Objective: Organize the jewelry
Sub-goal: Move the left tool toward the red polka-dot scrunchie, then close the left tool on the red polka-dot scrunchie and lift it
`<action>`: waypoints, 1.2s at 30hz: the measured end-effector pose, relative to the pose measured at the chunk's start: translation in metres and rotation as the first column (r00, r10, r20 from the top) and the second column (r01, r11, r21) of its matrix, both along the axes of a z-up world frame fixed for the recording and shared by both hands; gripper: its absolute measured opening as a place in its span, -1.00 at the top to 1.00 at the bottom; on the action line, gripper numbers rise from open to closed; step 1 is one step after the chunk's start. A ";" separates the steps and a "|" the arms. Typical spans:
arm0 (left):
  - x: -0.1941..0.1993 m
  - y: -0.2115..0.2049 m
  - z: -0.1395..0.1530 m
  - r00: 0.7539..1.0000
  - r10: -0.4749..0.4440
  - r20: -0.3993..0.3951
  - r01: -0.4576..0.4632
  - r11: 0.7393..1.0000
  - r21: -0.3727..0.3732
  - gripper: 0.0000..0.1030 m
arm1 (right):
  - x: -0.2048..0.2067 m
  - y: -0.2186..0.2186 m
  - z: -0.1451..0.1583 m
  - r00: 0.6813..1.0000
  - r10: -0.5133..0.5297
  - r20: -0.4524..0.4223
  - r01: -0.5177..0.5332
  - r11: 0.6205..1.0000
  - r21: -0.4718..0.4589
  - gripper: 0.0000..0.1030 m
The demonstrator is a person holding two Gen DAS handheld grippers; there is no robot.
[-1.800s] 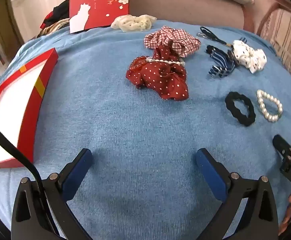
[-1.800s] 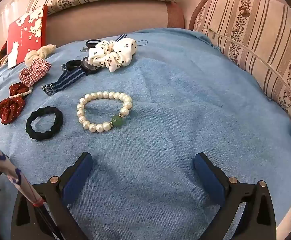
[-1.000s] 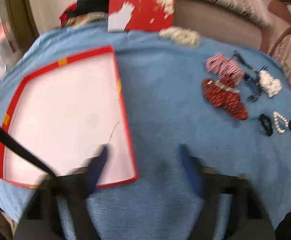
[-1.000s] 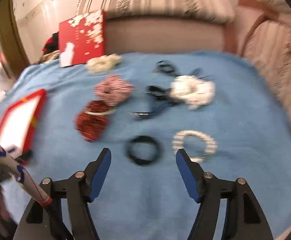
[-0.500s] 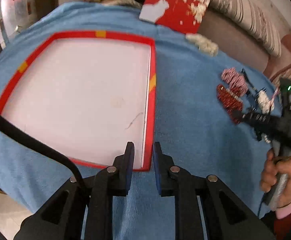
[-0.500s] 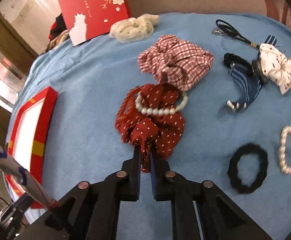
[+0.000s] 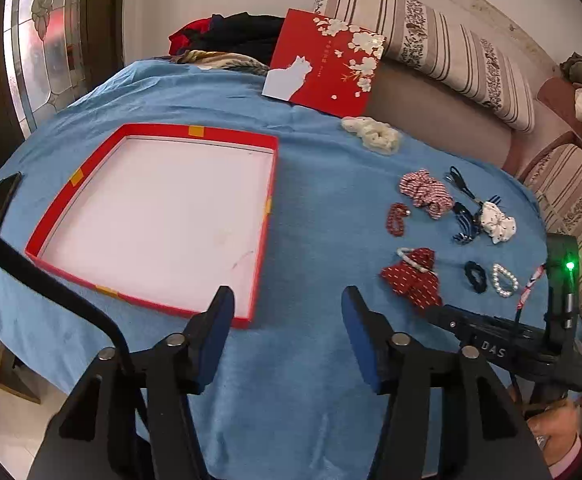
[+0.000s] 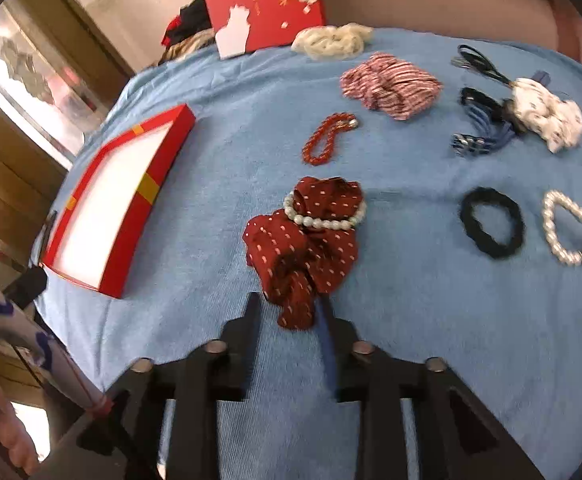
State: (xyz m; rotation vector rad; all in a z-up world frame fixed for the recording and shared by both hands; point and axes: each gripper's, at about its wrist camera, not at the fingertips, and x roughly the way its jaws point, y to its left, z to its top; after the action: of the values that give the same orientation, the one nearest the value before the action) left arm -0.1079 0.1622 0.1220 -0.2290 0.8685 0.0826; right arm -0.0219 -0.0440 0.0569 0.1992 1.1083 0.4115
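**Right pinches the dotted scrunchie, left hovers wide by the box**

The right hand-held gripper (image 8: 291, 314) has its fingers closed in on the near tail of the dark red polka-dot scrunchie (image 8: 307, 240), pinching the fabric between them. A pearl bracelet (image 8: 323, 216) wraps across the upper part of that scrunchie. Just beyond lies a red bead bracelet (image 8: 329, 138) on its own, and further back the red-and-white striped scrunchie (image 8: 391, 84) and a cream scrunchie (image 8: 331, 42). Off to the right sit a black hair tie (image 8: 491, 222) and, just beside it, a second pearl bracelet (image 8: 569, 228) with one dark bead. Behind those, a white spotted scrunchie (image 8: 547, 118) touches a blue striped bow (image 8: 479, 128).

Over to the left hand-held gripper (image 7: 287, 316): spread wide, holding nothing, above the blue cloth (image 7: 311, 168) that covers the table. Its left finger sits over the near corner of the open red box (image 7: 273, 168), white inside. The box lid (image 7: 327, 64) with white blossoms and a cat leans against the sofa at the back.
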 end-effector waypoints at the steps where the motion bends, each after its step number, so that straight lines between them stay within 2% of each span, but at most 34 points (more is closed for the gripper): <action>1: -0.002 -0.002 0.001 1.000 -0.002 0.002 0.002 1.000 0.005 -0.16 | -0.006 -0.006 0.004 1.000 -0.010 0.013 0.010 1.000 0.003 0.10; 4: -0.008 -0.010 0.002 1.000 -0.004 0.007 0.003 1.000 0.019 -0.18 | -0.022 -0.020 0.018 0.997 -0.041 0.065 0.042 0.999 -0.012 0.09; 7: -0.012 -0.018 0.000 1.000 -0.011 0.005 0.011 1.000 0.020 -0.19 | -0.041 -0.033 0.037 0.984 -0.085 0.158 0.093 0.994 -0.048 0.05; 8: -0.012 -0.022 -0.001 1.000 -0.019 0.001 0.019 1.000 0.020 -0.19 | -0.050 -0.037 0.046 0.969 -0.108 0.221 0.130 0.988 -0.087 -0.03; 10: -0.012 -0.028 -0.004 0.999 -0.037 -0.007 0.037 0.999 0.018 -0.19 | -0.065 -0.041 0.057 0.941 -0.129 0.314 0.177 0.976 -0.128 -0.59; 12: -0.008 -0.034 -0.007 0.998 -0.068 -0.005 0.068 0.998 0.006 -0.19 | -0.064 -0.046 0.057 0.937 -0.115 0.330 0.165 0.978 -0.127 -0.73; 14: -0.001 -0.041 -0.012 0.995 -0.095 -0.013 0.095 0.995 -0.006 -0.20 | -0.054 -0.050 0.050 0.957 -0.107 0.271 0.152 0.977 -0.150 -0.62; 15: 0.003 -0.044 -0.014 0.994 -0.111 -0.015 0.111 0.994 -0.017 -0.20 | -0.047 -0.056 0.044 0.964 -0.120 0.236 0.159 0.975 -0.152 -0.37; 16: 0.008 -0.048 -0.017 0.991 -0.134 -0.017 0.133 0.991 -0.034 -0.20 | -0.044 -0.061 0.042 0.968 -0.127 0.215 0.161 0.976 -0.145 -0.25; 19: 0.032 -0.066 -0.031 0.978 -0.203 -0.052 0.198 0.977 -0.079 -0.20 | -0.038 -0.078 0.034 0.971 -0.167 0.170 0.188 0.976 -0.110 -0.23; 23: 0.067 -0.096 -0.056 0.945 -0.309 -0.106 0.291 0.944 -0.154 -0.20 | -0.042 -0.086 0.027 0.966 -0.194 0.172 0.217 0.968 -0.127 -0.23; 25: 0.085 -0.112 -0.070 0.927 -0.345 -0.145 0.321 0.932 -0.168 -0.18 | -0.045 -0.092 0.025 0.964 -0.197 0.178 0.223 0.965 -0.138 -0.23; 26: 0.092 -0.119 -0.076 0.920 -0.356 -0.163 0.331 0.929 -0.165 0.14 | -0.045 -0.096 0.024 0.963 -0.199 0.183 0.226 0.963 -0.144 -0.23; 27: 0.101 -0.126 -0.080 0.910 -0.369 -0.191 0.343 0.926 -0.157 0.91 | -0.046 -0.098 0.023 0.960 -0.204 0.189 0.234 0.961 -0.149 -0.23; 28: 0.108 -0.132 -0.082 0.901 -0.372 -0.222 0.347 0.927 -0.144 0.89 | -0.046 -0.101 0.023 0.958 -0.210 0.193 0.241 0.959 -0.152 -0.23; 29: 0.113 -0.136 -0.077 0.901 -0.375 -0.220 0.353 0.926 -0.134 0.90 | -0.047 -0.105 0.024 0.955 -0.220 0.198 0.251 0.956 -0.151 -0.23; 32: 0.116 -0.143 -0.031 0.902 -0.415 -0.118 0.402 0.908 -0.120 0.90 | -0.045 -0.119 0.025 0.947 -0.247 0.206 0.277 0.952 -0.130 -0.23; 34: 0.115 -0.143 0.000 0.898 -0.435 -0.063 0.424 0.895 -0.141 0.90 | -0.044 -0.128 0.026 0.940 -0.272 0.207 0.299 0.948 -0.114 -0.23; 35: 0.112 -0.143 0.013 0.896 -0.442 -0.044 0.433 0.892 -0.130 0.90 | -0.043 -0.132 0.025 0.936 -0.286 0.204 0.311 0.945 -0.103 -0.23; 36: 0.110 -0.144 0.023 0.896 -0.439 -0.059 0.435 0.898 -0.066 0.90 | -0.043 -0.135 0.025 0.933 -0.297 0.201 0.320 0.943 -0.095 -0.23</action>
State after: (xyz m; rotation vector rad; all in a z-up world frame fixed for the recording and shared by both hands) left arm 0.0022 0.0179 0.1450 -0.0728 0.9779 -0.3558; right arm -0.0648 -0.1792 0.0814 0.2153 0.8974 0.0744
